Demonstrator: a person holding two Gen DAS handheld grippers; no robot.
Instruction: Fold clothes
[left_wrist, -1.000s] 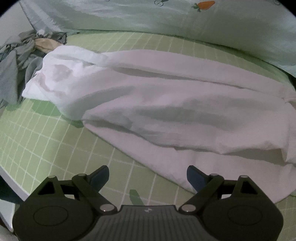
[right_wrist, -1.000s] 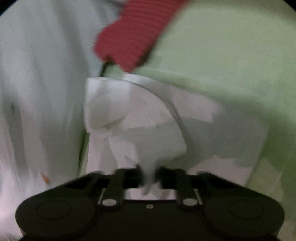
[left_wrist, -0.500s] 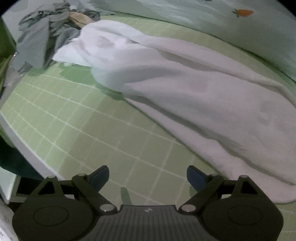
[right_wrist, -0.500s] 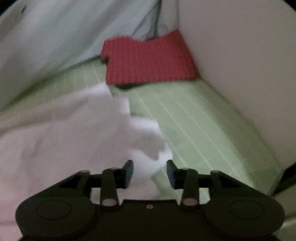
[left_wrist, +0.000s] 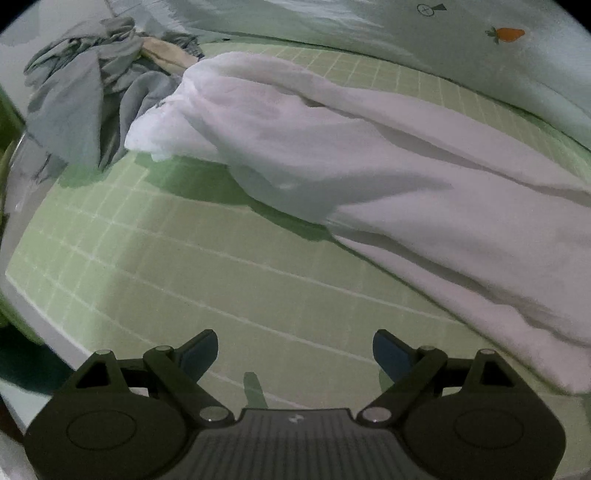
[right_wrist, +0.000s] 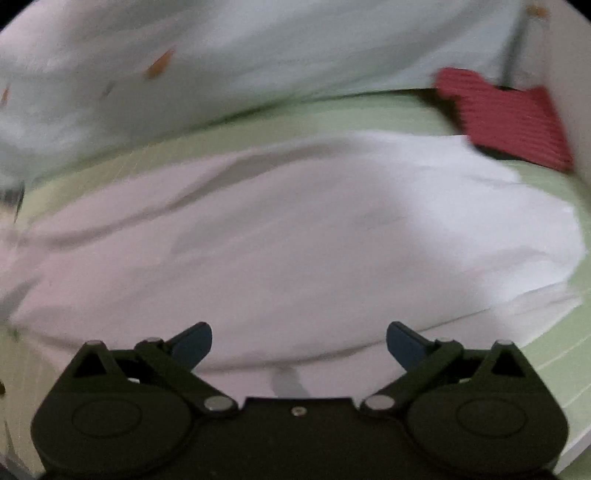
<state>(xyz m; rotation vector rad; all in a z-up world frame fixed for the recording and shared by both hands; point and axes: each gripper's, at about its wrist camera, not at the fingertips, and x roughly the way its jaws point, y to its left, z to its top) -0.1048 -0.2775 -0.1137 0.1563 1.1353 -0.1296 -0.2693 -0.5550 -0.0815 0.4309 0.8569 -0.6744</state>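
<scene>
A large white garment (left_wrist: 388, 177) lies spread and rumpled across the green checked bed sheet (left_wrist: 184, 266); it also fills the middle of the right wrist view (right_wrist: 295, 236). My left gripper (left_wrist: 294, 354) is open and empty over bare sheet, with the garment's near edge to its right. My right gripper (right_wrist: 299, 343) is open and empty, low over the garment's near edge.
A heap of grey clothes (left_wrist: 85, 88) lies at the far left beside the white garment. A folded red knit item (right_wrist: 509, 118) lies at the far right by a white wall. A pale carrot-print quilt (left_wrist: 461, 40) runs along the back. The bed's edge is near left.
My right gripper has let go of the white garment and opened wide; the cloth now lies flat. My left gripper stayed open and swung left, away from the garment's edge.
</scene>
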